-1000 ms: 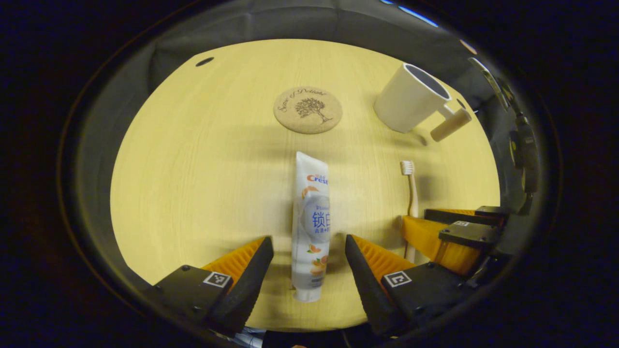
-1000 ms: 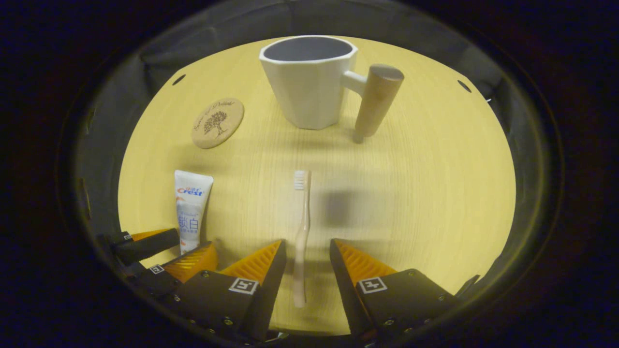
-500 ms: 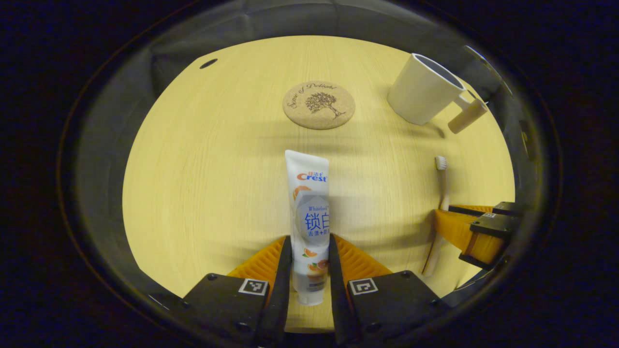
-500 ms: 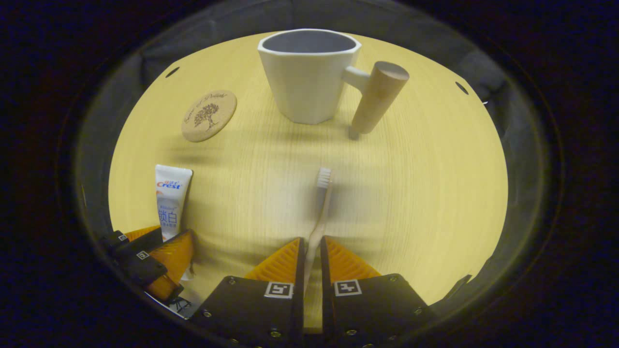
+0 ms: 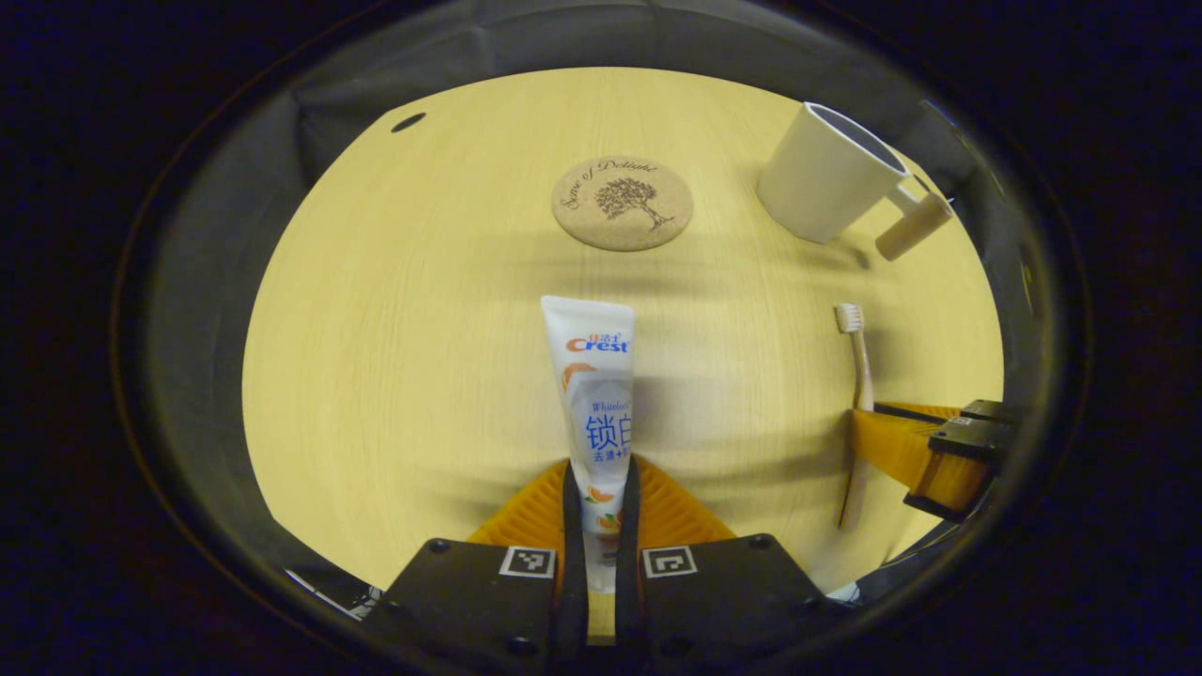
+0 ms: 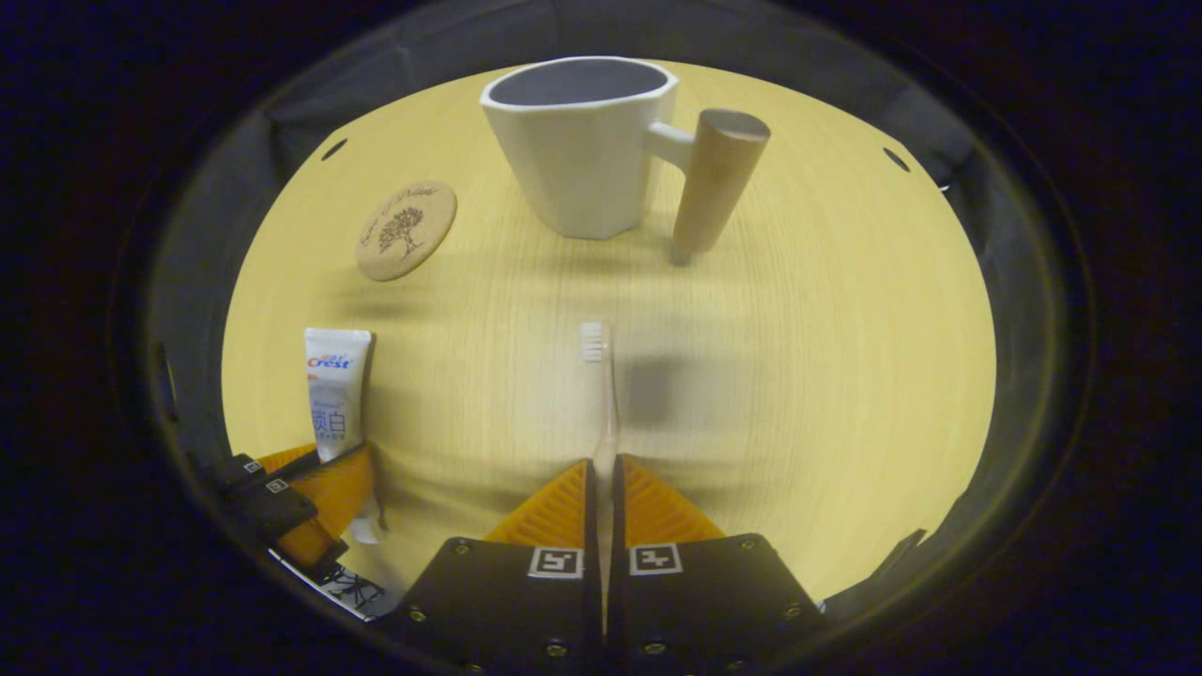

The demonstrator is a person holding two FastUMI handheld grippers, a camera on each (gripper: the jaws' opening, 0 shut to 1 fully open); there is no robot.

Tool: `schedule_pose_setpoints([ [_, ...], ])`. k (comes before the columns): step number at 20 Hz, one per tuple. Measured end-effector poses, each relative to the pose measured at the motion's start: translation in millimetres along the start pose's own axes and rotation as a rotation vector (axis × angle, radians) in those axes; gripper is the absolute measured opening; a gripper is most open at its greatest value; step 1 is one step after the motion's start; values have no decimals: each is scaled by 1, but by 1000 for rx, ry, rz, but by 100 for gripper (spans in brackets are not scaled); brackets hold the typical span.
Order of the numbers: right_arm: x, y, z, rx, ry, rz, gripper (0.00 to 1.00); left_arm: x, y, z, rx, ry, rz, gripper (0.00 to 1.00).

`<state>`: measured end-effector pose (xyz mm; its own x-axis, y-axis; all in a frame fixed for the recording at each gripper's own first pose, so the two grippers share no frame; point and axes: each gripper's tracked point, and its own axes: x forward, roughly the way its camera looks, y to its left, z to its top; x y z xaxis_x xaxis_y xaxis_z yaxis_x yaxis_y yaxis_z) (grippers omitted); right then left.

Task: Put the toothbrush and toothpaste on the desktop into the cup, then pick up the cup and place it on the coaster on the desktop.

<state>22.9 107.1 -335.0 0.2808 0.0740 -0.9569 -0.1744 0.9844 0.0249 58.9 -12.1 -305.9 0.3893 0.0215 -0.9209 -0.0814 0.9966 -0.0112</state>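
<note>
In the left gripper view my left gripper (image 5: 598, 488) is shut on the lower end of a white toothpaste tube (image 5: 593, 376), which points away toward the round cork coaster (image 5: 622, 203). In the right gripper view my right gripper (image 6: 602, 483) is shut on the handle of a pale toothbrush (image 6: 601, 385), bristles pointing at the white cup (image 6: 582, 145) with its wooden handle (image 6: 709, 183). The cup (image 5: 826, 174) stands upright at the far right of the left gripper view, with the toothbrush (image 5: 856, 366) and right gripper (image 5: 916, 451) below it. The toothpaste tube (image 6: 335, 390), left gripper (image 6: 315, 488) and coaster (image 6: 406, 230) sit left in the right gripper view.
The light wooden desktop (image 5: 423, 310) has dark cloth walls around it and small holes near its far edge (image 5: 408, 122). Bare wood lies between the coaster and the cup (image 6: 798, 357).
Both grippers have gone from open to shut: the left on the toothpaste tube, the right on the toothbrush handle. Both items have shifted slightly in the grasp.
</note>
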Motion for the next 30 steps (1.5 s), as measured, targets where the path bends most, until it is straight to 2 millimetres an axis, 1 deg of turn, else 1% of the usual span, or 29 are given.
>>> schedule_pose_setpoints([
  [2,-14,2,3,7,-27,31,2,-10,-3,15,-1,0,-2,20],
  [3,-23,4,4,10,-40,44,2,16,4,-24,-2,-3,-2,20],
  [4,-32,5,6,15,-57,62,3,1,-2,5,-1,-4,-2,20],
  [5,-42,7,8,21,-73,79,2,-5,-2,9,-1,-4,-3,20],
  [8,-74,12,20,33,-140,124,2,-5,-3,9,-1,-5,-5,20],
  [12,-114,16,54,49,-242,162,3,-5,-3,10,-2,-7,-5,19],
  [15,-143,18,87,72,-319,199,2,-5,-3,10,1,-6,-7,20],
  [17,-155,18,113,85,-371,211,3,-5,-3,10,0,-6,-7,19],
  [20,-169,15,153,116,-451,229,2,-5,-4,11,-2,-11,-5,19],
  [23,-178,7,190,157,-512,234,2,-6,-3,11,-12,-7,-3,19],
  [24,-177,3,203,172,-532,237,2,-8,-6,10,-22,-8,-17,19],
  [25,-177,0,215,186,-553,240,2,-11,-6,11,-28,-19,-25,19],
  [27,-175,-5,235,208,-597,225,2,-21,-3,20,-24,-62,-23,19],
  [29,-170,-9,249,220,-643,205,2,-38,-1,33,-24,-113,-28,19],
  [30,-167,-12,253,222,-663,196,2,-45,-1,39,-27,-131,-31,19],
])
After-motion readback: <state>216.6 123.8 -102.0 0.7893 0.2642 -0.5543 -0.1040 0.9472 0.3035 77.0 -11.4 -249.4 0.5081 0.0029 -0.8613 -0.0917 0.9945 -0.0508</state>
